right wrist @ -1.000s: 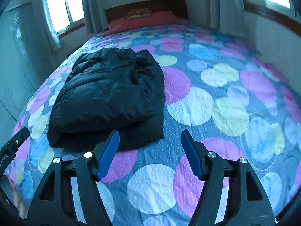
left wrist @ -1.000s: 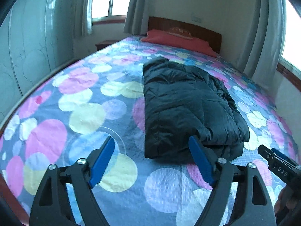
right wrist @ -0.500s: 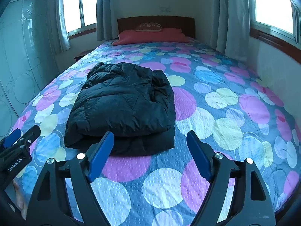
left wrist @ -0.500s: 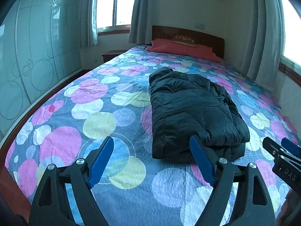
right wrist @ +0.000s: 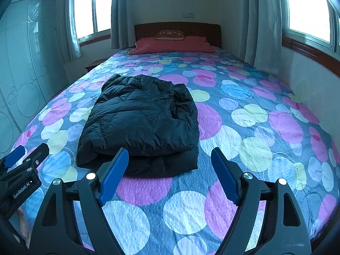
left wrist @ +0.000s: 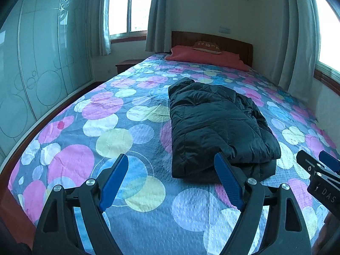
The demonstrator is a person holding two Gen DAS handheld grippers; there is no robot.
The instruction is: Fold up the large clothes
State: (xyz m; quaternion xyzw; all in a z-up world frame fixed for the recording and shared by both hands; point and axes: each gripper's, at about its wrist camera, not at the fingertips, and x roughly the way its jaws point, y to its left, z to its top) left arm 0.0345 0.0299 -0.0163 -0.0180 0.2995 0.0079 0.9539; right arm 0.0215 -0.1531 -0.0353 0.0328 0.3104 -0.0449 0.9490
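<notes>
Left claw (left wrist: 171,179) at the near edge of the bed, released: blue pads (left wrist: 114,179) spread wide, only bedspread showing between them. Its right pad overlaps the near left corner of the jacket in the left wrist view; contact cannot be told.

Right claw (right wrist: 170,175) likewise released, jaws wide, nothing gripped. Between its pads: pink and white circles of the bedspread (right wrist: 250,114). Its left pad sits in front of the jacket's near hem. Each claw shows at the edge of the other's view, the two side by side at the foot of the bed.

Black puffer jacket (left wrist: 214,125) lies folded on the bedspread, a rough rectangle running near to far, slightly left of the bed's centre as the right wrist view has it. The upper layer is stacked on a lower one that pokes out along the near hem. Surface quilted and rumpled, more bunched on its right side. Far end rounded, possibly a hood or collar.

Past the jacket, open bedspread of pastel circles on grey-blue. At the far end a red pillow (right wrist: 172,44) with a small patterned cushion (right wrist: 169,34) on top, against a dark wooden headboard (right wrist: 177,28).

Left: frosted wardrobe doors (left wrist: 44,63) with circle outlines, a low nightstand (left wrist: 126,64) in the far corner. Curtained windows (right wrist: 92,8) far left and right.
</notes>
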